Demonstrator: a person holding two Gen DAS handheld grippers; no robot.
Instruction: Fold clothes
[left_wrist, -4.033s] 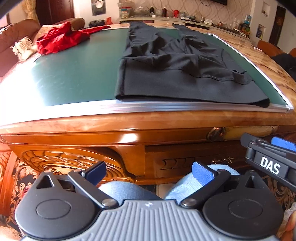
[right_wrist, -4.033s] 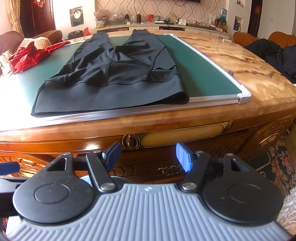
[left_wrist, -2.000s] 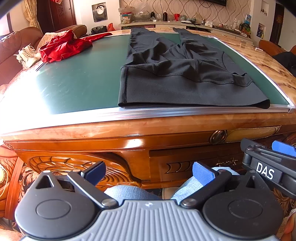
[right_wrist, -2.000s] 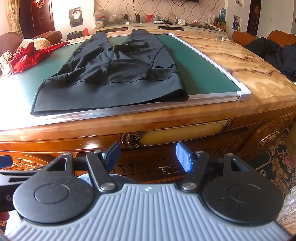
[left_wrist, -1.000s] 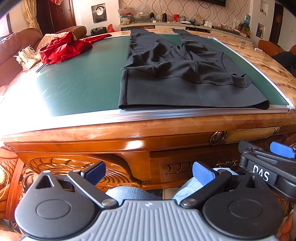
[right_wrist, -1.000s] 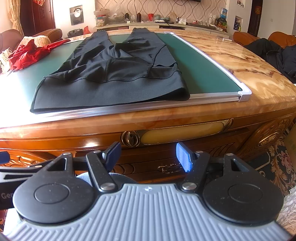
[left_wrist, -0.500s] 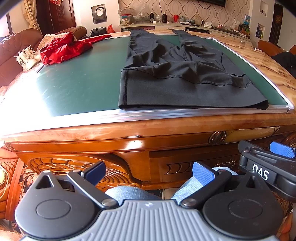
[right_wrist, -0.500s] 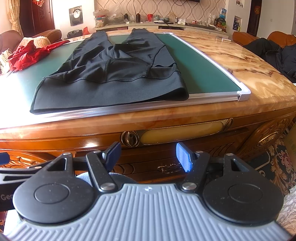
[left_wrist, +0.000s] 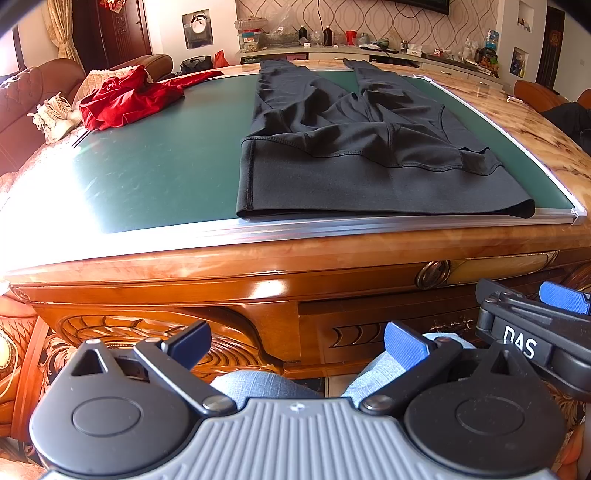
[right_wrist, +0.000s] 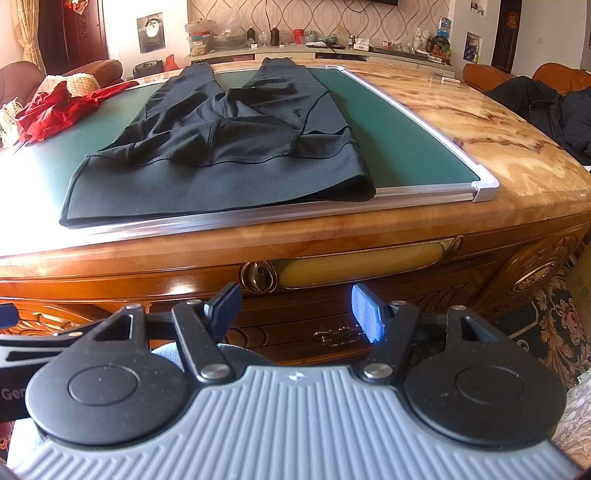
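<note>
Left wrist view: left gripper jaws apart, empty, below the table edge. Black leggings lie flat on the green board.

Right wrist view: right gripper jaws apart, empty. Leggings' waistband touches the board's near rim.

Trousers flat on the board, waistband at its near edge, legs running away; crumpled garment at far left, perhaps partly off the board; board on table
</note>
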